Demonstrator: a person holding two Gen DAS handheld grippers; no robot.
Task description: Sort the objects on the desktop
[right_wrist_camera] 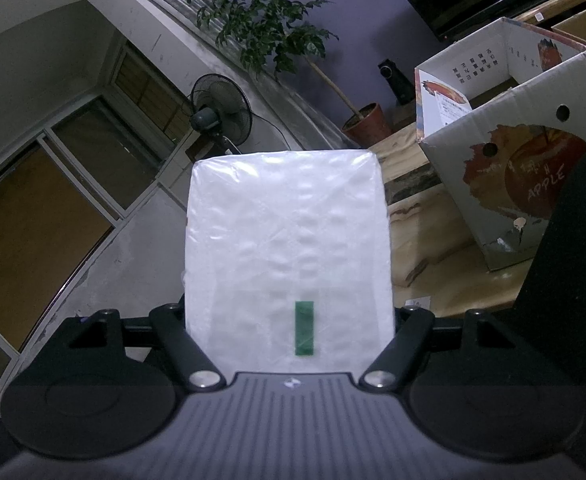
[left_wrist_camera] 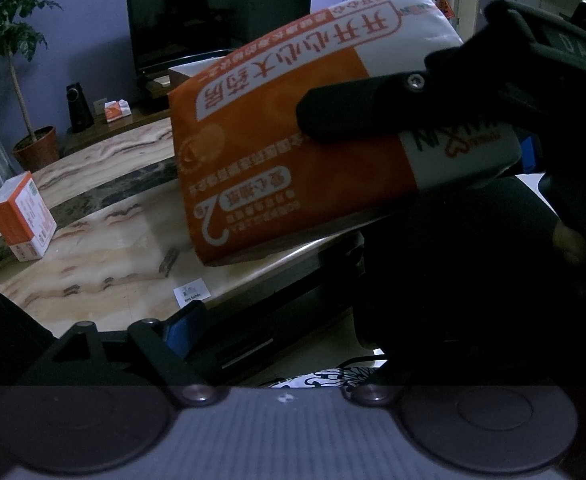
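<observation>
Aloft, the right tool point(right_wrist_camera: 289, 320) clamps a tissue pack point(right_wrist_camera: 289, 240) above the marble table point(right_wrist_camera: 433, 256).

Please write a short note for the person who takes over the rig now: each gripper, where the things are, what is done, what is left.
Right gripper: shut on a tissue pack, held in the air above the table.
Left gripper: open, holds nothing.
Apple box: open, on the table, to the right of the pack in the right wrist view.
Two more orange packs stand stacked at the table's far left.
Done: one pack picked up.
Left: put it away, probably in the apple box, then the others.
</observation>
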